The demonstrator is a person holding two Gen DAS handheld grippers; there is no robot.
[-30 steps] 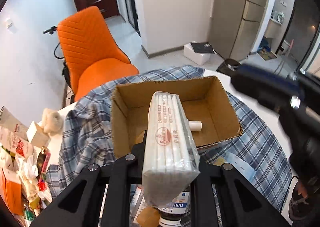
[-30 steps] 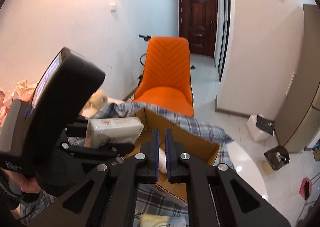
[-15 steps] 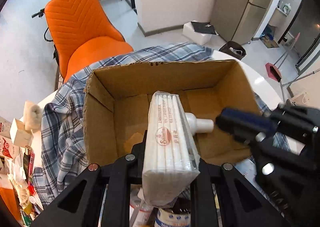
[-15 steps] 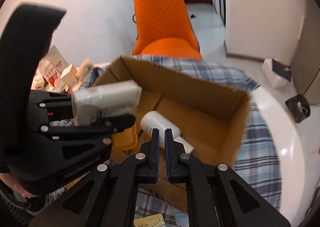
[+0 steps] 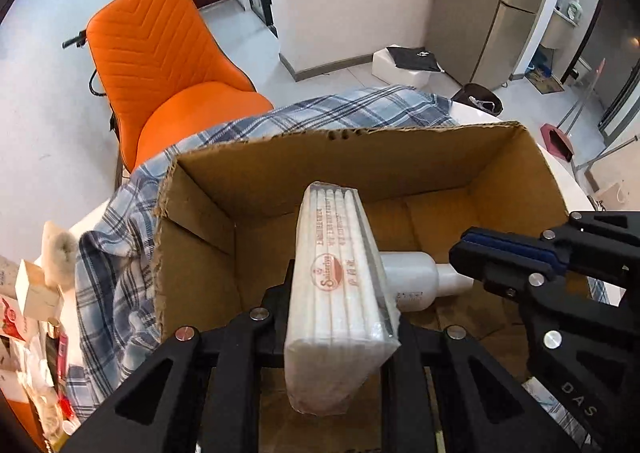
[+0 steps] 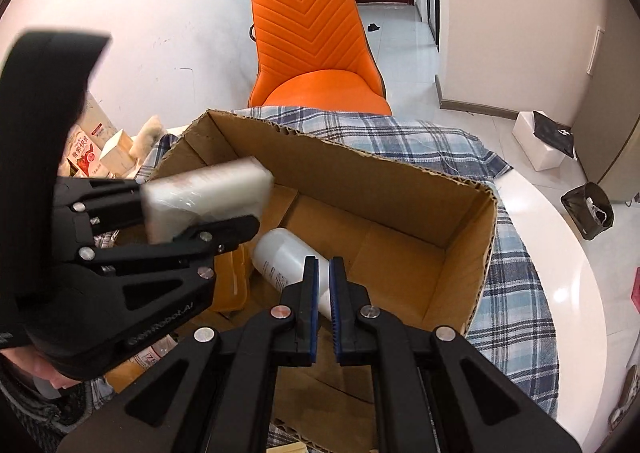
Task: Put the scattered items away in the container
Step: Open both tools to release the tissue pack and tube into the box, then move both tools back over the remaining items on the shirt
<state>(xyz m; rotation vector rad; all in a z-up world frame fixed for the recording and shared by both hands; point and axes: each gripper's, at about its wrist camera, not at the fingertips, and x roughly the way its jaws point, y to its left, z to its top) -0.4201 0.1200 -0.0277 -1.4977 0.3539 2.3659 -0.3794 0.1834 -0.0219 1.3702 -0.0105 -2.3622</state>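
My left gripper is shut on a white tissue pack wrapped in clear plastic and holds it over the near left part of the open cardboard box. It shows the same way in the right wrist view. A white plastic bottle lies on its side on the box floor, also seen in the right wrist view. A yellow item lies in the box beside the bottle. My right gripper is shut and empty, just above the bottle's neck; it also shows in the left wrist view.
The box stands on a blue plaid cloth over a round white table. An orange chair stands behind it. Cartons and packets clutter the table's left side. More small items lie in front of the box.
Both grippers have moved forward and down over the box. The tissue pack is now lower inside the box's opening. The right gripper has come closer to the bottle.
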